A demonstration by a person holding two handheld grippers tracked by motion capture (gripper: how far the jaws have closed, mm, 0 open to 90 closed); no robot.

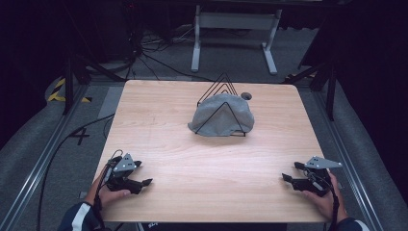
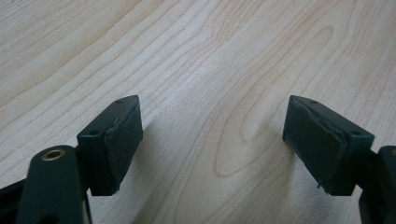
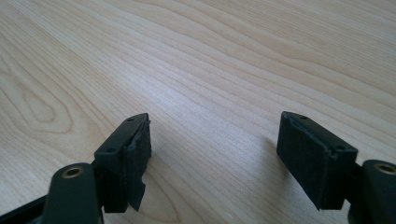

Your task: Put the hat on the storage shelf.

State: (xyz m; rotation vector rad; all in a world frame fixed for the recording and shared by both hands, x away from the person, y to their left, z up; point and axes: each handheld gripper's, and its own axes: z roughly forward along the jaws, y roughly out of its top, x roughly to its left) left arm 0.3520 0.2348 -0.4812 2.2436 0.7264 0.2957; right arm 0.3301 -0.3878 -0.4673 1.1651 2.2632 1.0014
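A grey cloth (image 1: 222,115) is draped over a black wire rack (image 1: 219,91) at the far middle of the wooden table (image 1: 207,159). My left gripper (image 1: 144,173) rests near the table's front left corner, held by a hand, jaws open and holding nothing. In the left gripper view its gripper (image 2: 212,140) stands wide apart over bare wood. My right gripper (image 1: 291,172) lies near the front right corner, also open and holding nothing. The right gripper view shows its gripper (image 3: 215,154) spread over bare wood, and the left pad's (image 3: 137,158) lining is frayed at its lower edge.
A small round hole (image 1: 246,96) sits in the tabletop behind the rack. Beyond the far edge stand a white table frame (image 1: 235,29) and cables on the grey floor (image 1: 159,57). Metal rails run along both sides of the table.
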